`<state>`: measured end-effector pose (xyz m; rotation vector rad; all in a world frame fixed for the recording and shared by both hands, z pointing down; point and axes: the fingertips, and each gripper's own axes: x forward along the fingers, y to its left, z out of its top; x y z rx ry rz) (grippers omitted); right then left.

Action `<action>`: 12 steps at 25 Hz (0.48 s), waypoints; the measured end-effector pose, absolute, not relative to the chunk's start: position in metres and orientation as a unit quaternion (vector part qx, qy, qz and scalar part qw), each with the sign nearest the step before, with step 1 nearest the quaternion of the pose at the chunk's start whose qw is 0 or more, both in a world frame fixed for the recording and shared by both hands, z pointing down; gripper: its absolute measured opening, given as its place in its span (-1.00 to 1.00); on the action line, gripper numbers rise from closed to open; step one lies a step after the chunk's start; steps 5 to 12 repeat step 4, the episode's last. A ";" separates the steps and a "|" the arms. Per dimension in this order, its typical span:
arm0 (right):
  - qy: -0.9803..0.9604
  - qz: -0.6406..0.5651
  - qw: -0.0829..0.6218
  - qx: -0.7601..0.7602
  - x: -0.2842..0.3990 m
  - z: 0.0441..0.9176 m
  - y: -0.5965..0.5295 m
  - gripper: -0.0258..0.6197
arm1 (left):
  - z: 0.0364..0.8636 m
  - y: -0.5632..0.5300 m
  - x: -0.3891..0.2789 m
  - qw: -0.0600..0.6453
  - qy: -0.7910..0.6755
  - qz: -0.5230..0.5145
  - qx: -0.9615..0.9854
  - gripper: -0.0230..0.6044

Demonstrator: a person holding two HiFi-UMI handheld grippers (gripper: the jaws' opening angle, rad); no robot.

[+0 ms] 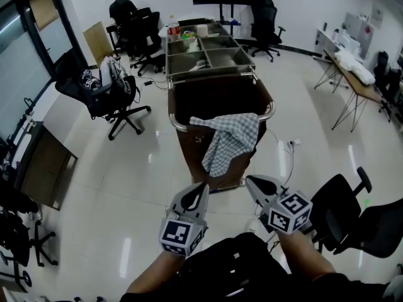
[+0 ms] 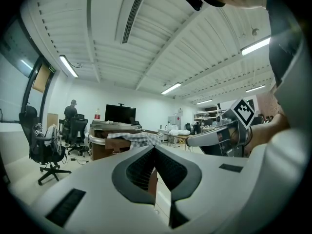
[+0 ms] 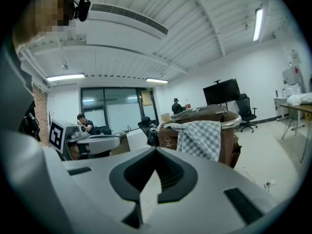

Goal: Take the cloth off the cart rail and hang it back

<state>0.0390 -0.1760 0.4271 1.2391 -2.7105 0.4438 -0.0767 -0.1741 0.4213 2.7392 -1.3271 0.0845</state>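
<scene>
A grey-and-white checked cloth (image 1: 228, 139) hangs over the near chrome rail (image 1: 178, 126) of a brown cart (image 1: 220, 96), most of it drooping down the cart's front. Both grippers are held side by side a short way in front of the cart, pointing at it and apart from the cloth. My left gripper (image 1: 201, 187) is shut with nothing in it; my right gripper (image 1: 250, 182) is shut and empty too. In the left gripper view the cloth (image 2: 134, 137) lies beyond the closed jaw tips (image 2: 155, 148). In the right gripper view the cloth (image 3: 200, 137) hangs right of the tips (image 3: 156, 150).
Steel trays (image 1: 208, 50) sit on the cart's far end. A black office chair (image 1: 104, 96) stands to the left, another (image 1: 343, 209) at the near right. A person (image 1: 123, 8) sits at the back left. A folding table (image 1: 352, 74) is at the right, a dark cabinet (image 1: 41, 165) at the left.
</scene>
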 end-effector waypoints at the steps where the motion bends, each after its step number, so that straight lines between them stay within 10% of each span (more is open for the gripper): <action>1: -0.898 0.147 0.065 0.409 0.038 0.427 -0.177 -0.90 | 0.422 -0.175 -0.078 0.049 -0.436 0.028 0.898 -0.93; 12: -0.900 0.147 0.068 0.404 0.033 0.428 -0.179 -0.90 | 0.423 -0.175 -0.080 0.055 -0.436 0.030 0.898 -0.93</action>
